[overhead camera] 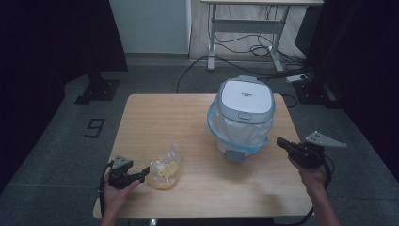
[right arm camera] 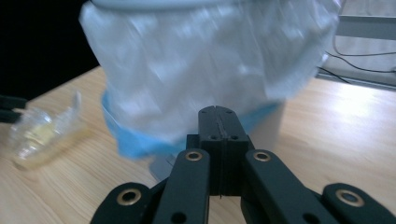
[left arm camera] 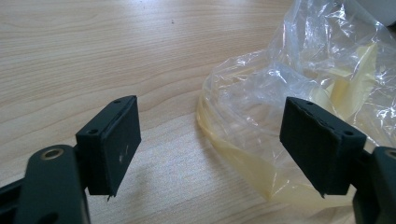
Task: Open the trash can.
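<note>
L gripper (left arm camera: 210, 140): jaws wide, clear bag (left arm camera: 299, 107) between tips, not clamped. R gripper (right arm camera: 218, 116): jaws shut, empty, bin (right arm camera: 210, 70) just ahead.

The bin (right arm camera: 210, 70) is motion-blurred, its top cut off (bag contents (overhead camera: 165, 170) indistinct).

Bench (overhead camera: 197, 188): pale wood, fine straight grain.
Small bin (overhead camera: 244, 117): white body, grey-rimmed lid with white centre panel.
Bin liner (overhead camera: 235, 129): translucent, milky, blue hem.
Loose bag (overhead camera: 164, 170): clear plastic, yellow tint inside.
Left claw (left arm camera: 210, 144): matt black, brass-coloured rivet.
Right claw (right arm camera: 218, 119): matt black, brass-coloured rivets.
Floor (overhead camera: 56, 141): dark grey.
</note>
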The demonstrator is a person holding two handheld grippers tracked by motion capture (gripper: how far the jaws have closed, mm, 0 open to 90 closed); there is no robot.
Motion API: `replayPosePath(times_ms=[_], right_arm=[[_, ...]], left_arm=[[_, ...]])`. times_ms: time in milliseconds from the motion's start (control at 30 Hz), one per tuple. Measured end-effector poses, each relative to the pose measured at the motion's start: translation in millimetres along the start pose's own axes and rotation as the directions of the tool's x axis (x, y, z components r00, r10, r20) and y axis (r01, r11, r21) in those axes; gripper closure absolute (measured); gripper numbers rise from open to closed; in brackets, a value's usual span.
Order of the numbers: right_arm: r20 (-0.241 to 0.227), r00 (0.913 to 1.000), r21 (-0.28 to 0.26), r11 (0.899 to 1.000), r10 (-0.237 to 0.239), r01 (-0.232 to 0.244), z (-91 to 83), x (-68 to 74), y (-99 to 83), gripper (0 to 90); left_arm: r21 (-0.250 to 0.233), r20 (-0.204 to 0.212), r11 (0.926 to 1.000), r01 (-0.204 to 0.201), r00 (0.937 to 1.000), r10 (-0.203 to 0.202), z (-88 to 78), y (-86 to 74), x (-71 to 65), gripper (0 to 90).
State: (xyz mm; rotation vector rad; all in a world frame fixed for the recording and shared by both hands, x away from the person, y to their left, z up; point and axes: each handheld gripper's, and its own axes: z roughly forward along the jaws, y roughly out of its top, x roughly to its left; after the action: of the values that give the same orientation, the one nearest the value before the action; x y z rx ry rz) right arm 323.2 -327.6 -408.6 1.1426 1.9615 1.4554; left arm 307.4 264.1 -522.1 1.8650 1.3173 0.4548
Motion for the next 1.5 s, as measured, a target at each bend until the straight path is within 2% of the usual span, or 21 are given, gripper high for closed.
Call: replayPosePath(times_ms=[100,333,567,967,1500], right_arm=[[-0.016,0.9999,-0.001,1.000,0.002,-0.002,3.9,5.1,14.9,89.5],[-0.055,0.9974,-0.010,0.999,-0.048,0.048,14.6,19.3,42.9,89.5],[-0.073,0.9951,-0.011,0.998,-0.066,0.065,27.4,28.7,59.7,89.4],[-0.096,0.9929,-0.008,0.998,-0.070,0.070,43.9,35.2,77.0,89.4],[-0.128,0.9882,0.013,0.996,-0.084,0.086,77.1,49.4,95.3,89.4]], left_arm=[[-0.001,-0.001,1.0000,0.004,1.0000,-0.004,-0.5,0.1,0.2,20.4],[0.001,-0.004,0.9999,0.012,0.9999,-0.012,-0.1,-0.2,1.5,20.5],[0.004,-0.003,0.9999,0.015,0.9999,-0.015,0.0,-0.2,1.2,20.5],[-0.002,0.016,0.9992,0.040,0.9991,-0.040,-1.0,0.0,2.9,20.5],[-0.002,0.019,0.9994,0.036,0.9992,-0.035,-0.9,-0.1,3.5,20.4]])
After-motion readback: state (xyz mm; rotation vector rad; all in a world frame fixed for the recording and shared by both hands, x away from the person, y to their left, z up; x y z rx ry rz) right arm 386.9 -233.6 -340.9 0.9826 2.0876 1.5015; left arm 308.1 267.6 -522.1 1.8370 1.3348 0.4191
